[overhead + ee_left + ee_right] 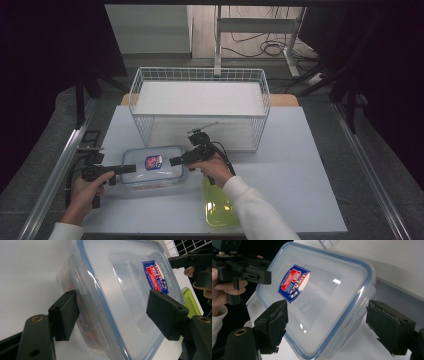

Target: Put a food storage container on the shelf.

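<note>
A yellow-green plastic piece [220, 205] lies at the near edge of the white counter [295, 170], partly under the person's right sleeve [255, 207]; what it is cannot be told. Just beyond it, between the two hands, sits the food container [152, 166], a clear rectangular plastic box with a blue-rimmed snap lid [130, 290] and a red-and-blue label [293, 282] on top. It stands flat on the counter, in front of the white wire basket [200, 75].

The left tool [122, 169] is at the container's left end. In the left gripper view its jaws stand spread to either side of that end, one beside the wall with the side flap, the other over the lid, and no pad presses on anything. The right tool [177, 161] is at the right end; in the right gripper view its jaws are likewise parted astride the lid's corner, not closed on it.

The box looks stiff but smooth, so pads could slip on the glossy lid and walls. Something reddish shows faintly through the side, so it may carry some weight. The likely holds are the rim and the latch flaps on the edges, where there is a lip to catch; squeezing the flat lid would probably skid. Gripped at one end only, it may tilt.
</note>
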Tool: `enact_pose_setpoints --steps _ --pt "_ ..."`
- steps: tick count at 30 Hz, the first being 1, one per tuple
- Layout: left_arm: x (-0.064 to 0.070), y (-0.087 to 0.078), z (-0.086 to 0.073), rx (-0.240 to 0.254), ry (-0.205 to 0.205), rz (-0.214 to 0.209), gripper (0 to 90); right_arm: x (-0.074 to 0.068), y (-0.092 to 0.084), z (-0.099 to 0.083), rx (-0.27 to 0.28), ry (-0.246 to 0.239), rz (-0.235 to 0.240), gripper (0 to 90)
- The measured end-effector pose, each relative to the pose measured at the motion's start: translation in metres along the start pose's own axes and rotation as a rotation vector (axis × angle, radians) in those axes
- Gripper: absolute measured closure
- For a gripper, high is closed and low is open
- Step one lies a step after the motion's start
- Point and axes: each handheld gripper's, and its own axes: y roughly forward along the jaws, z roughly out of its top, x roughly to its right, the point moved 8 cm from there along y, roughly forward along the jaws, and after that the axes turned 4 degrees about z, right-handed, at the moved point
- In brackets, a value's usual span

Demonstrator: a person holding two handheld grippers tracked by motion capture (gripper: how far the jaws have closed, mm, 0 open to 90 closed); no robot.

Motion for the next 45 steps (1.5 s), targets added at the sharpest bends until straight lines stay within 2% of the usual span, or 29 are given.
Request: enact_pose_setpoints --steps 1,6,14,18,19,21,25,27,29,31,33,43,45 --pt "0.000 0.000 0.000 0.001 0.002 0.000 26.8 0.003 0.001 0.000 -0.004 0.020 0.001 18.3" --pt "0.000 0.000 0.000 0.002 0.007 0.001 26.8 0.009 0.004 -0.001 -0.020 0.048 -0.002 18.3" --pt "0.001 -0.001 -0.001 0.005 0.020 0.005 26.9 0.014 0.015 -0.006 -0.069 0.096 0.020 18.1" --pt "0.002 -0.001 -0.001 0.007 0.028 0.006 26.9 0.015 0.020 -0.009 -0.094 0.117 0.039 18.0" --pt "0.002 -0.001 -0.001 0.008 0.029 0.007 26.9 0.015 0.022 -0.010 -0.098 0.117 0.056 18.1" --pt "0.002 -0.002 -0.002 0.009 0.031 0.008 26.9 0.014 0.024 -0.012 -0.109 0.150 0.070 18.1" --pt "0.002 -0.002 -0.002 0.011 0.032 0.007 27.0 0.016 0.022 -0.011 -0.108 0.179 0.080 22.4" --pt "0.002 -0.001 -0.002 0.013 0.031 0.006 27.0 0.017 0.018 -0.011 -0.100 0.202 0.092 28.9" --pt "0.003 -0.002 -0.002 0.015 0.034 0.005 27.0 0.016 0.014 -0.011 -0.096 0.190 0.091 34.9" --pt "0.004 -0.003 -0.002 0.015 0.044 0.012 27.3 0.016 0.011 -0.012 -0.093 0.192 0.093 36.9" --pt "0.006 -0.004 -0.004 0.016 0.061 0.018 27.4 0.017 0.008 -0.013 -0.076 0.200 0.114 40.3" --pt "0.008 -0.011 -0.006 0.029 0.093 0.011 31.9 0.014 0.002 -0.015 -0.061 0.187 0.130 45.5" --pt "0.008 -0.013 -0.006 0.035 0.096 0.005 33.4 0.013 0.001 -0.016 -0.057 0.172 0.130 46.1"
